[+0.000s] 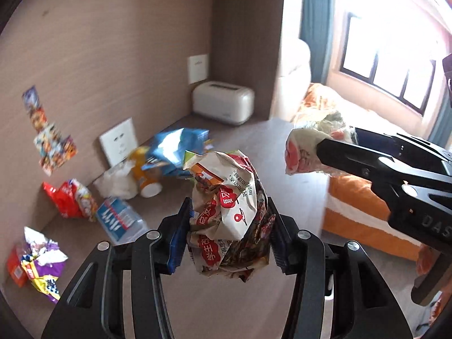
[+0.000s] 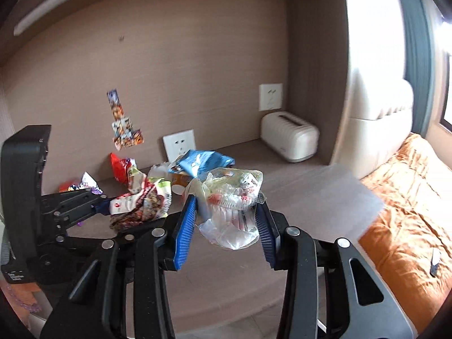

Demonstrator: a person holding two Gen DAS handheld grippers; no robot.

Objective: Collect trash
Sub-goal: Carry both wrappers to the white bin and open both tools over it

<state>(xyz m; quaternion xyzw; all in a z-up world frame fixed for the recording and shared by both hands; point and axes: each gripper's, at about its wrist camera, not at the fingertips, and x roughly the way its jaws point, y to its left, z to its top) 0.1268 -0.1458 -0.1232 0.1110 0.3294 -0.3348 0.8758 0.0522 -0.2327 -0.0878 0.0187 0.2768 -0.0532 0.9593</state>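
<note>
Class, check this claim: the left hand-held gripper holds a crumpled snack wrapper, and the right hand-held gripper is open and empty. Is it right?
Not quite. The right hand-held gripper is shut on a clear plastic wrapper, as the right wrist view shows. The left hand-held gripper does hold the crumpled snack wrapper.

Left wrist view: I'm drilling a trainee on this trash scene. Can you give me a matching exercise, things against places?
Things:
1. crumpled red-and-white printed wrapper
2. crumpled clear plastic film
3. cream plastic toaster
4. white wall socket

Places:
A. back corner of the desk
B. in the left tongs
C. on the wall behind the trash pile
D. in the right tongs

Pairs: 1-B, 2-D, 3-A, 4-C
</note>
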